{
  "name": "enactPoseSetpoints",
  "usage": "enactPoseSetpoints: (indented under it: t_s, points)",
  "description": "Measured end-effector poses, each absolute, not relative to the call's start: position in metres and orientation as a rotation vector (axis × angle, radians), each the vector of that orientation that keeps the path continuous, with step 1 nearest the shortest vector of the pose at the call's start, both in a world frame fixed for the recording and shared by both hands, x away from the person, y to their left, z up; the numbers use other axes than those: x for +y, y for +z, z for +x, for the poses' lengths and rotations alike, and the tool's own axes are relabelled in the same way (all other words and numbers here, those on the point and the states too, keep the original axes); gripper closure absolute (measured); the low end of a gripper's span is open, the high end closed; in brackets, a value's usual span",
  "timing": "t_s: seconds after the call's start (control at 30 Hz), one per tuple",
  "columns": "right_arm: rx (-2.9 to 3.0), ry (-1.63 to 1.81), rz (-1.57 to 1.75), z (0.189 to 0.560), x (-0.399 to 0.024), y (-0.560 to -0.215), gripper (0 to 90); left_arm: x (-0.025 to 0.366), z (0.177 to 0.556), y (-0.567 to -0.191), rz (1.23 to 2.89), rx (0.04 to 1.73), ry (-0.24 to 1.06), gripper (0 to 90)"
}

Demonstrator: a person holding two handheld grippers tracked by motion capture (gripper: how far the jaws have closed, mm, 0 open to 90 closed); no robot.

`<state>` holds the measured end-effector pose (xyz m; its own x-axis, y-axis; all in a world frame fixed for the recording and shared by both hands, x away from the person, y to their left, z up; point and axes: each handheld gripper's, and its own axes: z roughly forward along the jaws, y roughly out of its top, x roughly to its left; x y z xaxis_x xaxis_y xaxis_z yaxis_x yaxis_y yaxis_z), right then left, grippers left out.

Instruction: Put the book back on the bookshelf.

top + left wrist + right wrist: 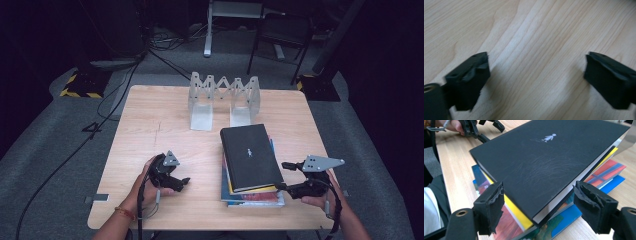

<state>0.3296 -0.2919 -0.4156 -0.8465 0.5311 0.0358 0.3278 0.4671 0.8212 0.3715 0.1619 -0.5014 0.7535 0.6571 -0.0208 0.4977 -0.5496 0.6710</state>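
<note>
1 black book (250, 156) tops my stack of books (252, 196) at the table's (155, 125) near right. My right gripper (285, 175) gapes wide around its corner, untouching; my left gripper (181, 181) hangs wide, empty, over bare wood.

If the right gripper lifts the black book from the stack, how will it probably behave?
The black book looks like a thick hardcover, so probably stiff and rather heavy. Its smooth cover may slip between the pads. It sits askew on the colourful books, so pushing might shift them.
</note>
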Motion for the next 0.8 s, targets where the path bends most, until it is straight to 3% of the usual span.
enactPoseSetpoints:
  t_s: [0.03, 0.1, 0.3, 0.4, 0.8]
  points:
    - [2.496, 1.329, 0.758, 0.333, -0.290, -0.417, 24.9, 0.161, 0.373, -0.500, 2.270, 0.859, 0.289, 17.9]
    - [2.517, 1.342, 0.796, 0.338, -0.289, -0.419, 23.9, 0.157, 0.377, -0.499, 2.268, 0.854, 0.255, 16.1]
    - [2.580, 1.311, 0.821, 0.347, -0.282, -0.418, 18.1, 0.136, 0.379, -0.491, 2.309, 0.758, 0.355, 24.6]
    - [2.604, 1.302, 0.835, 0.352, -0.279, -0.419, 13.9, 0.130, 0.384, -0.486, 2.281, 0.751, 0.366, 25.6]
    - [2.646, 1.317, 0.828, 0.357, -0.273, -0.420, 13.2, 0.100, 0.412, -0.474, 2.210, 0.723, 0.447, 26.8]
